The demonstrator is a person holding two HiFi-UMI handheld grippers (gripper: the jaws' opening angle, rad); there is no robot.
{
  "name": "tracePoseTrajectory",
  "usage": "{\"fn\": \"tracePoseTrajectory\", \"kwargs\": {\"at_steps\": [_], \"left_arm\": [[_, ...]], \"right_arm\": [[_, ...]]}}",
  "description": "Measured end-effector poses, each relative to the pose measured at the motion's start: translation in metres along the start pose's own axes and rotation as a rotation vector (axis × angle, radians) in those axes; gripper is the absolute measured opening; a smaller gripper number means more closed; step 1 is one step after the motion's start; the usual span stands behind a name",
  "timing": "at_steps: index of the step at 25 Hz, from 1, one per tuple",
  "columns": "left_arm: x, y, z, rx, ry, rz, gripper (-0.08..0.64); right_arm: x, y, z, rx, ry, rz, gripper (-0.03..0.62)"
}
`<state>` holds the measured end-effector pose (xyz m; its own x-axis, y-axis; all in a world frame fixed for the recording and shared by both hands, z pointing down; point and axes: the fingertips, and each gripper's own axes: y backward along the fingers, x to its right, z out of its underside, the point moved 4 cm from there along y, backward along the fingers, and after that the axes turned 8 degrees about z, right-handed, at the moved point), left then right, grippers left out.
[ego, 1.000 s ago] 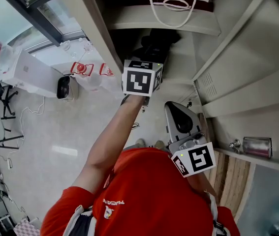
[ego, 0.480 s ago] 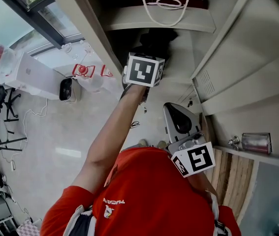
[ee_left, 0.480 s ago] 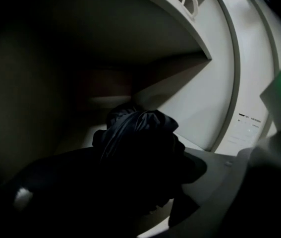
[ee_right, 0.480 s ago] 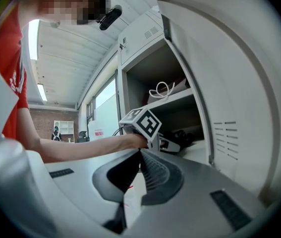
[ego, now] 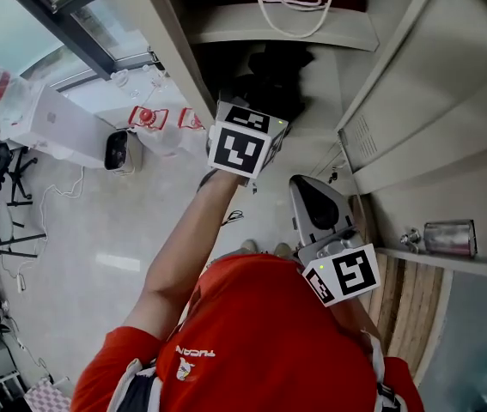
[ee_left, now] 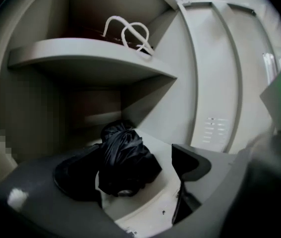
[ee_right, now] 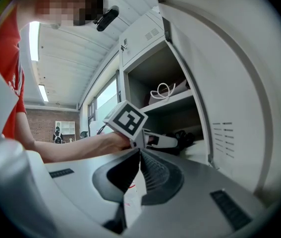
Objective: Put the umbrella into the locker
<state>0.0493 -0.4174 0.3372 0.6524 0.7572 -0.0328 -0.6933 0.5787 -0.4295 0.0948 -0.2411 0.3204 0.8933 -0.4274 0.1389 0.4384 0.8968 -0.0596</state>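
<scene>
Umbrella (ee_left: 125,157): black, folded, lying on the lower floor of the locker (ee_left: 95,58), under its shelf.
Left gripper (ee_left: 139,182): jaws just opened, wide apart, umbrella loose between them.
Right gripper (ee_right: 139,155): jaws together, empty, near the person's chest.

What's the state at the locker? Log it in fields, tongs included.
umbrella: folded, black, lying on the floor of the locker
left tongs: just been opening, now wide; umbrella between the jaws, not gripped
right tongs: shut, empty, outside the locker
upper shelf: white cord loops
</scene>
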Motion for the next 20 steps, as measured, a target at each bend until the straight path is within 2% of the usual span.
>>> {"fn": "tracePoseTrajectory", "kwargs": {"at_steps": [5,11,15,20], "left_arm": [[0.014,0.022,0.005,0.113,-0.027,0.048,0.434],[0.031,0.07,-0.001,0.311,-0.046,0.077,0.412],[0.045,0.107,-0.007,0.44,-0.089,0.066,0.236],[0.055,0.139,-0.009,0.511,-0.135,0.047,0.143]], "right_arm": [[0.007,0.003,0.002,-0.001,0.0,0.019,0.003],[0.011,0.005,-0.006,0.015,0.01,0.032,0.003],[0.011,0.007,-0.015,0.037,0.022,0.025,0.003],[0.006,0.009,-0.023,0.058,0.04,0.006,0.003]]}}
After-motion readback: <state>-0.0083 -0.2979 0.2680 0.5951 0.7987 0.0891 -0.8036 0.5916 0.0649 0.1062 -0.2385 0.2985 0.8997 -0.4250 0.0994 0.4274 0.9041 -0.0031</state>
